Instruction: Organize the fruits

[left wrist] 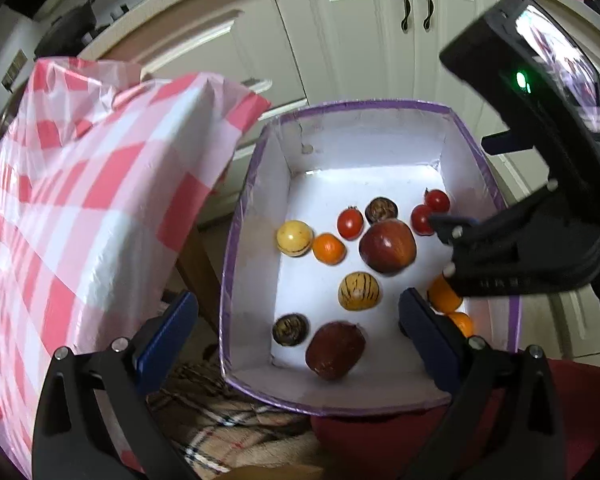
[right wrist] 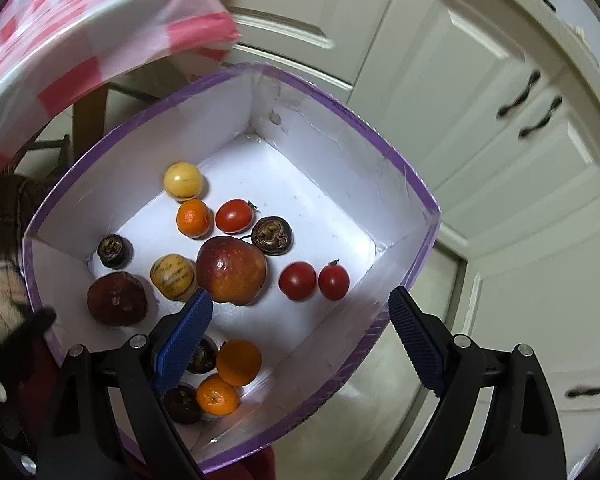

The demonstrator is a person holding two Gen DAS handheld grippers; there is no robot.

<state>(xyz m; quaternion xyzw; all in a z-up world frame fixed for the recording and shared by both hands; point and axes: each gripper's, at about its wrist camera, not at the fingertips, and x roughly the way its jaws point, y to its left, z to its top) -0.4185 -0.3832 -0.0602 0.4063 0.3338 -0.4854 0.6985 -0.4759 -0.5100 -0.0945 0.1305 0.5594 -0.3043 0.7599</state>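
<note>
Risk: your right gripper [right wrist: 300,332] straddles the box [right wrist: 340,112] wall; closing or dropping now would clip the rim and tip the box, rolling fruit.
Risk: the big apple [right wrist: 232,270] sits just beside that gripper's inner finger [right wrist: 186,338]; a nudge scatters the tomatoes [right wrist: 314,280].
Right fingers: wide apart, nothing held, one inside the box, one outside.
Left gripper [left wrist: 296,320]: spread wide, empty, probably straddling the near-left wall; blur hides contact.
Fruit: all loose on the box floor, oranges [right wrist: 228,380] nearest, yellow fruit [right wrist: 182,180] farthest.
</note>
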